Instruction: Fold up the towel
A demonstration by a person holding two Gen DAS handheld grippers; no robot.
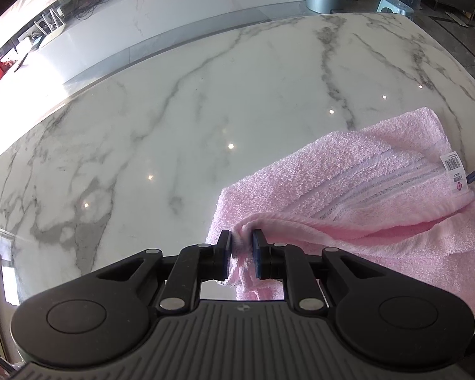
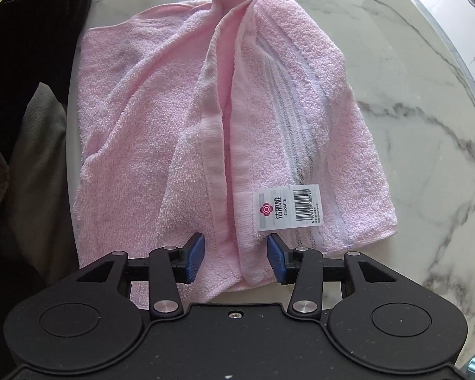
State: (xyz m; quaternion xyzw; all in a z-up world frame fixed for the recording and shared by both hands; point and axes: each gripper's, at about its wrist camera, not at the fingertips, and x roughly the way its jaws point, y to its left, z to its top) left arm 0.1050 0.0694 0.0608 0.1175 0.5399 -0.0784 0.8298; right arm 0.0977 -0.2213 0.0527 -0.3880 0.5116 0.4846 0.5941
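Nearest the left wrist camera, the left gripper [image 1: 241, 250] has its two fingers pinched on a bunched corner of a pink terry towel [image 1: 348, 190], the cloth squeezed into a narrow wad between the pads. From that corner a raised hemmed edge runs away toward the right, where part of the other tool shows at the frame edge. In the right wrist view, the right gripper [image 2: 236, 258] stands with its blue pads [image 2: 195, 255] wide apart, straddling the near end of the hem but not closed on it; a white label [image 2: 288, 207] with a barcode lies just beyond the right pad. The towel lies partly folded on a white marble table [image 2: 411, 110], near the edge closest to the person, with its far corner lifted in the left tool at the top of that view and a long ridge of hem rising between the two tools. It looks light, soft and limp, so it will likely sag and drape wherever it is unsupported, and its looped pile should give the pads good purchase. The flat woven hem at the corners appears the firmest place to take hold, better than the loose middle. Dark clothing of the person fills the left side of the right view.
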